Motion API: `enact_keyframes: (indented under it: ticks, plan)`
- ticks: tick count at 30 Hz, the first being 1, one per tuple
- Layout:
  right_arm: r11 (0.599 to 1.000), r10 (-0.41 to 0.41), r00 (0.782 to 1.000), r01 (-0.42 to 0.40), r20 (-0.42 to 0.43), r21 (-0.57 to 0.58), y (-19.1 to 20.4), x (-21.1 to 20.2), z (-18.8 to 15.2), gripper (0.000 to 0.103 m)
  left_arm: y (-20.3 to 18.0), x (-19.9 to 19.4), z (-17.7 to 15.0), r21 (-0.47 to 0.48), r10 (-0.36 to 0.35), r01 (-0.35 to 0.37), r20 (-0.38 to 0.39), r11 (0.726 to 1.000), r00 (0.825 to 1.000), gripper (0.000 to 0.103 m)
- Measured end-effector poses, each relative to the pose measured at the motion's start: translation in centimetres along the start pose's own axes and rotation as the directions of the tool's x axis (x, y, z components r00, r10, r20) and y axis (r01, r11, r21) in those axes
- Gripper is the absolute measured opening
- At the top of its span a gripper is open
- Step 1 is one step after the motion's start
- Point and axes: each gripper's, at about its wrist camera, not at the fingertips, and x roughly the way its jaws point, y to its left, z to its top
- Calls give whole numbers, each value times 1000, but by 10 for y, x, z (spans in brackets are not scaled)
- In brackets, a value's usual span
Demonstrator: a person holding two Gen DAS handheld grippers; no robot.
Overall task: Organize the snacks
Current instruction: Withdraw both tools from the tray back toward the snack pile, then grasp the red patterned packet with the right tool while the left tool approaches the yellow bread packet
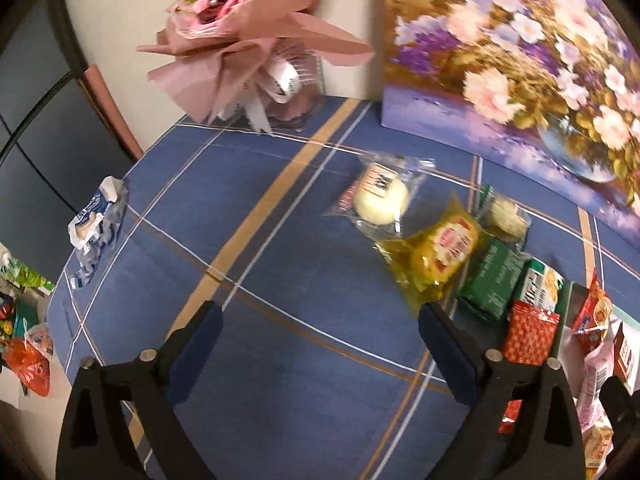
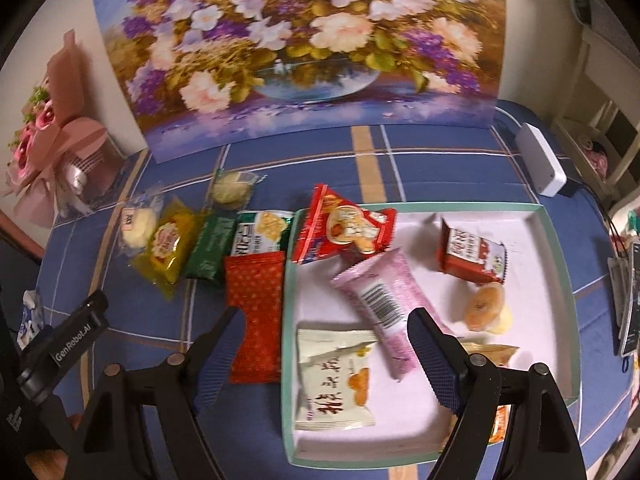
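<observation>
Left gripper [image 1: 320, 344]: spread wide, empty, above blue plaid tablecloth [image 1: 280, 360].
Right gripper [image 2: 322, 344]: spread wide, empty, over tray's near edge.
Tray [image 2: 560, 248]: holding several snack packets, pink packet [image 2: 384, 296] among them.
Loose snacks: red dotted packet [image 2: 256, 312], yellow packet [image 2: 168, 248] in row left of tray.

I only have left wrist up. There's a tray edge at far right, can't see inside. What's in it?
Observer: The tray holds several packets; a pink packet lies across the middle.
Operator: Right gripper holding anything?
Observer: No. The right gripper is open, over the tray's near left wall.
Operator: Anything past the tray?
Observer: A white box on the tablecloth, beyond the tray's far right corner.
</observation>
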Motion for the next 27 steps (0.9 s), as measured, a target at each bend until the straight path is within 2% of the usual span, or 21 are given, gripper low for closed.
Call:
enact_keyframes:
  ticks: [2, 9, 15, 27]
  plan:
    - [1000, 10, 1000, -10, 5, -6, 5, 0, -1, 103, 7, 1, 1, -15, 10, -10, 4, 1000, 1000, 99]
    - [999, -5, 1000, 5, 0, -40, 20, 6, -4, 103, 23, 5, 4, -64, -14, 14, -10, 998, 1000, 99]
    - [998, -2, 1000, 2, -11, -66, 31, 12, -7, 103, 24, 5, 6, -65, -44, 43, -6, 997, 999, 99]
    - [996, 91, 996, -91, -15, -2, 27, 24, -2, 103, 22, 11, 11, -48, -129, 128, -17, 991, 992, 99]
